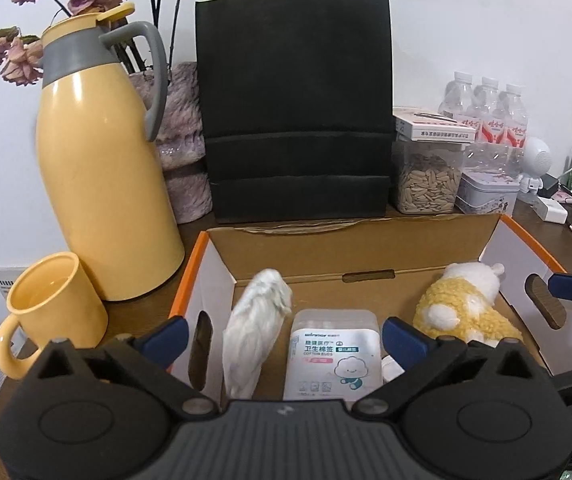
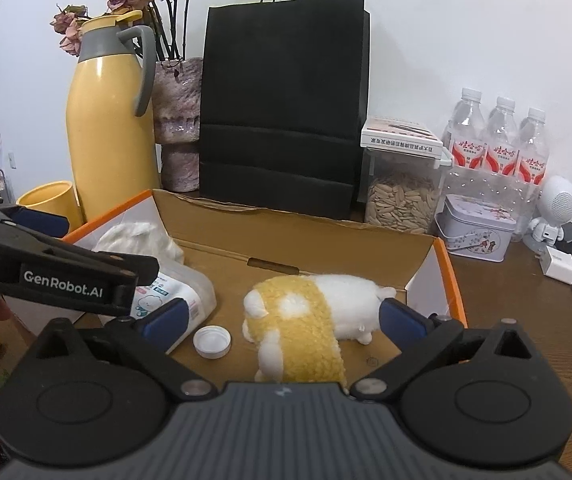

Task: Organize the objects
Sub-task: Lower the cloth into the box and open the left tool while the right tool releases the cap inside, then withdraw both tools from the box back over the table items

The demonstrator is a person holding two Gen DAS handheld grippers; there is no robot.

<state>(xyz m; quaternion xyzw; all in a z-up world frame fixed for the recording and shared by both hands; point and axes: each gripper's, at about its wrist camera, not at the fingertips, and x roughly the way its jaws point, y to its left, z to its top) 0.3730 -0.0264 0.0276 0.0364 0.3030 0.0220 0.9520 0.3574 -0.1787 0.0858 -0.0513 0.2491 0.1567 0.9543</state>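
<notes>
Both jaws wide, empty: left gripper over cotton buds, right gripper w/ plush toy between, untouched. Lift straight out of box, frame centre.

A dark wooden counter, crowded along the wall.

An open cardboard box with orange edges sits in front. Behind it stand a yellow thermos jug with a yellow mug beside it, a fuzzy vase, a black paper bag, a clear jar of seeds, a small tin, water bottles and a white charger.
</notes>
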